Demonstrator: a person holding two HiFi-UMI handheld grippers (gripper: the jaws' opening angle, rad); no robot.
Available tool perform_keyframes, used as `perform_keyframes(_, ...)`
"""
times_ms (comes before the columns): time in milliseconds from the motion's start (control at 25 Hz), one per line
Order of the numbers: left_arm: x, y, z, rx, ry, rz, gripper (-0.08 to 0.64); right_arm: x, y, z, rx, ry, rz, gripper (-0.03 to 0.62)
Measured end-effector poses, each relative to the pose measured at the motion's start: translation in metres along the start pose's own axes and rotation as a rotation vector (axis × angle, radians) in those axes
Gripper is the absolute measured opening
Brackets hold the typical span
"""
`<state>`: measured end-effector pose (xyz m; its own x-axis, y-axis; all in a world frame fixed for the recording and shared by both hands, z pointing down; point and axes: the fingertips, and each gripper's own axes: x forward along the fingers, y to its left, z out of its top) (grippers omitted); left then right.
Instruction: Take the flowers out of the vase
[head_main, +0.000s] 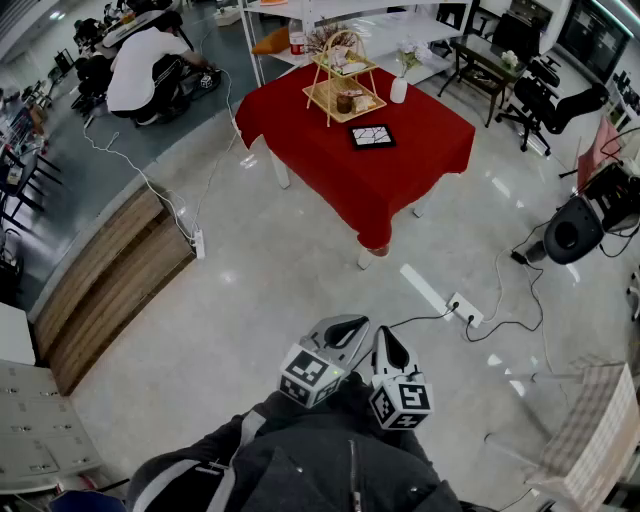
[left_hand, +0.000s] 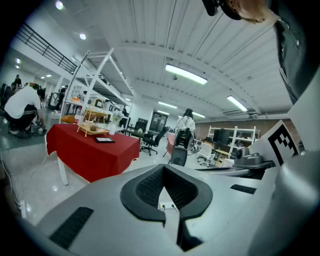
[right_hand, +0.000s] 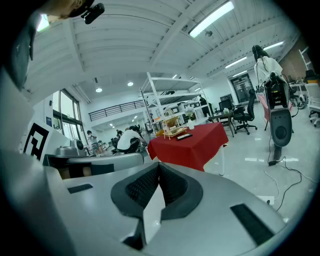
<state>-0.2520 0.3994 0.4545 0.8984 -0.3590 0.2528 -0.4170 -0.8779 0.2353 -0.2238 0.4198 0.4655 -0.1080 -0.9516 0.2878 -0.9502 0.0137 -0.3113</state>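
- The left gripper (left_hand: 163, 169) had its jaws together, the ribbed pads meeting at the tip with nothing between them.
- The right gripper (right_hand: 159, 167) was likewise closed and empty.
- Both were held side by side close to the person's chest, pointing slightly downward toward the table (head_main: 400, 170) (well apart from it, with open floor between).
- The vase (head_main: 399, 90) stood upright near the far edge of the red-covered table, just right of a wooden stand (head_main: 345, 85).
- The flowers (head_main: 406, 58) were in the vase, rising from its mouth.
- A dark tray (head_main: 372, 137) lay flat on the cloth, nearer than the stand.
- A power strip (head_main: 465, 310) lay on the floor between the person and the table.
- Another person (head_main: 140, 55) crouched on the floor far off to the left.
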Motion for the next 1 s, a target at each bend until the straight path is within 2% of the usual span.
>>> perform_keyframes(320,0.000,-0.010,-0.002,0.000,-0.011,0.010,0.008,-0.012,0.000,0.000,-0.005,-0.011,0.022,0.011)
perform_keyframes(480,0.003,-0.014,0.000,-0.007,-0.037,0.035,0.008,-0.019,-0.002,0.005,-0.009,-0.048,0.050,0.012)
perform_keyframes(760,0.012,-0.028,-0.015,-0.031,-0.055,0.075,0.008,-0.033,-0.033,-0.004,0.002,-0.052,0.007,0.012)
perform_keyframes(1000,0.025,-0.040,-0.018,-0.046,-0.058,0.071,0.008,-0.040,-0.044,-0.001,-0.009,-0.065,-0.005,0.012)
